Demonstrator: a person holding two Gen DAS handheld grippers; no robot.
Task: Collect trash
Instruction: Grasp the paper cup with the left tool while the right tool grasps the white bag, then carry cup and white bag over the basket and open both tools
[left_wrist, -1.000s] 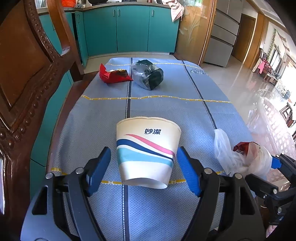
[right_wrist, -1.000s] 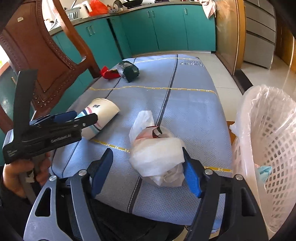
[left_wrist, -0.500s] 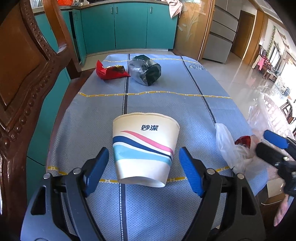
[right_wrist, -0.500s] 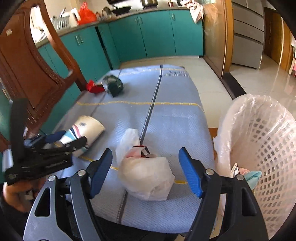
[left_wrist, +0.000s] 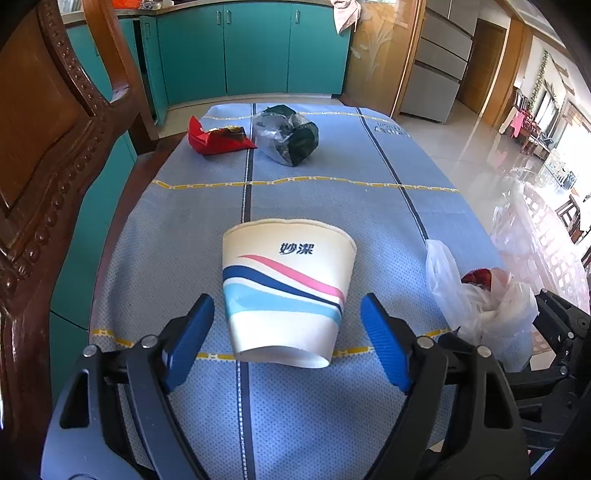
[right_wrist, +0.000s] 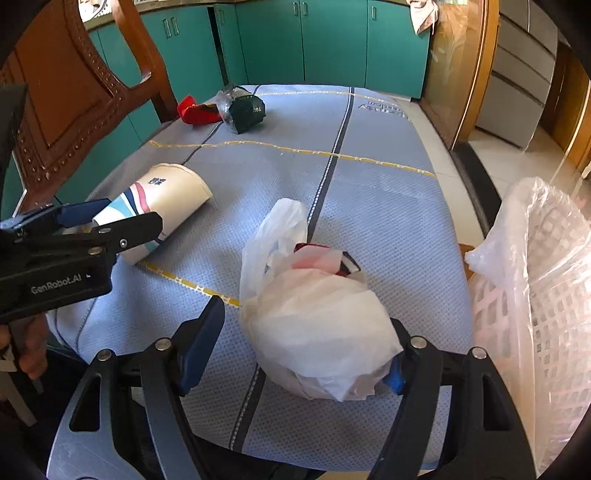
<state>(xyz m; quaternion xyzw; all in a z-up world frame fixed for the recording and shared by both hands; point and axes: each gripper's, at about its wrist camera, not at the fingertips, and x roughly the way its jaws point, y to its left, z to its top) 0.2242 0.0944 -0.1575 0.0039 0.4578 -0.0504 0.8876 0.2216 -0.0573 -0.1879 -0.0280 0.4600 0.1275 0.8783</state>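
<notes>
Here, a crumpled white plastic bag (right_wrist: 317, 325) (red scraps inside).

Both grippers, the left gripper (left_wrist: 286, 338) and right gripper (right_wrist: 301, 343), are built of black arms with silver screws and blue ribbed pads; "GenRobot.AI" is printed in white on one body

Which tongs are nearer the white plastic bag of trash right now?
Right. The right tongs straddle the white plastic bag, open around it. The left tongs sit off to its side, open around the paper cup.
</notes>
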